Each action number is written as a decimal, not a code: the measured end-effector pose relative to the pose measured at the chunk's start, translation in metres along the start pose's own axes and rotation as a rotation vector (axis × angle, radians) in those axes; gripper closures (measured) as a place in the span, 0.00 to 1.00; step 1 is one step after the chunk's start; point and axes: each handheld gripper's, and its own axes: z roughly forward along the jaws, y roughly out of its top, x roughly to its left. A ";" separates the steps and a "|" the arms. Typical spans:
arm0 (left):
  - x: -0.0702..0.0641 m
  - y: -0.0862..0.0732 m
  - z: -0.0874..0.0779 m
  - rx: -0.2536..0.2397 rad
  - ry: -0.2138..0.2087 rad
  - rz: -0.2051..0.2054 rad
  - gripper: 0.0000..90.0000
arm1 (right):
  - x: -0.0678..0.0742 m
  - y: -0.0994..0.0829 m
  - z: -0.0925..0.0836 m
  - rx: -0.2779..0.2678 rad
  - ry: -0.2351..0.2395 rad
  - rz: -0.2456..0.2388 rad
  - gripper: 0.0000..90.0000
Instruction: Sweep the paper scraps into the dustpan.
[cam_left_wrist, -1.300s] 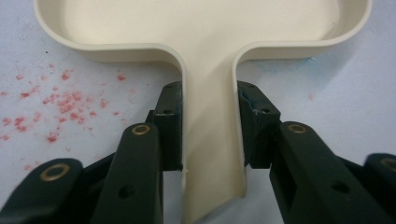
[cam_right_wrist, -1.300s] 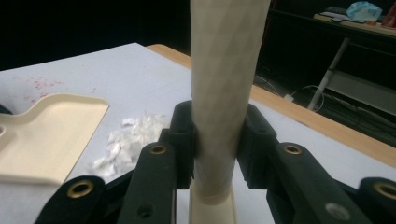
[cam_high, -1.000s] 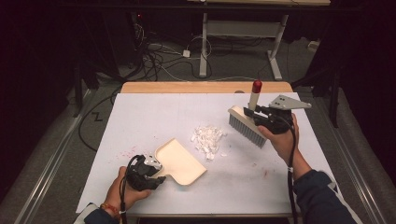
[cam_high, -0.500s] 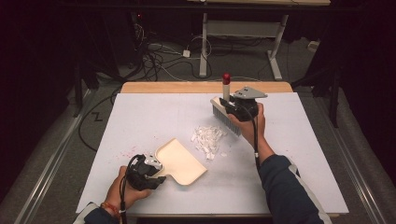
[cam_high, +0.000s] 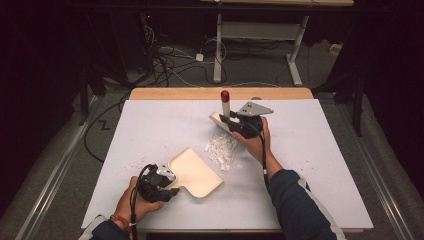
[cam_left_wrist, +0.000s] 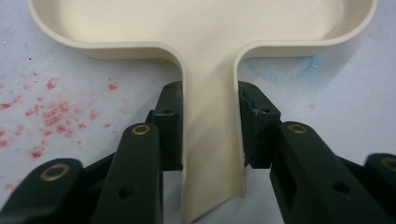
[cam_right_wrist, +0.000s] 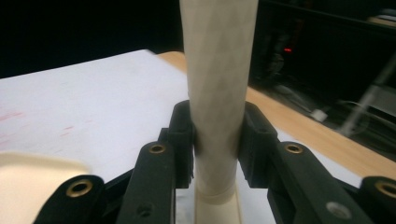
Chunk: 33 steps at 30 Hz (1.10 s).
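Left gripper (cam_high: 167, 186) low at the near left of the table (cam_high: 150, 130), jaws clamped from both sides on the flat handle of a cream dustpan (cam_high: 195, 171). Pads (cam_left_wrist: 170, 126) pressed against the handle's raised edges in the left gripper view. Pan itself shallow, smooth plastic, rounded corners, low rim all round, open mouth turned toward the table's middle, lying flat on the white surface. Faint red specks (cam_left_wrist: 46, 112) scattered on the white just left of the handle.

Right gripper (cam_high: 231, 122) farther back near the centre, jaws closed on the pale cylindrical handle of a hand brush (cam_high: 222, 112). Handle upright, cream-white, capped at the top with a dark red tip (cam_high: 225, 94). Brush head a pale block below the jaws, at the far edge of the debris. Bristles not clear to make out.

Heap of small clear, crumpled bits (cam_high: 221, 150) between brush and dustpan, just beyond the pan's mouth, close to the right hand (cam_high: 255, 142). Bare wooden strip (cam_high: 200, 93) along the table's far edge.
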 end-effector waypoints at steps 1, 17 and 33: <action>0.000 0.000 0.000 -0.002 -0.003 -0.005 0.71 | 0.004 0.000 -0.001 0.006 0.015 -0.021 0.78; 0.004 0.016 0.007 0.008 -0.019 -0.020 0.71 | 0.038 -0.003 -0.024 -0.044 0.170 -0.076 0.79; 0.001 0.023 0.011 0.016 0.008 0.001 0.70 | 0.077 0.009 -0.021 -0.056 0.216 -0.127 0.79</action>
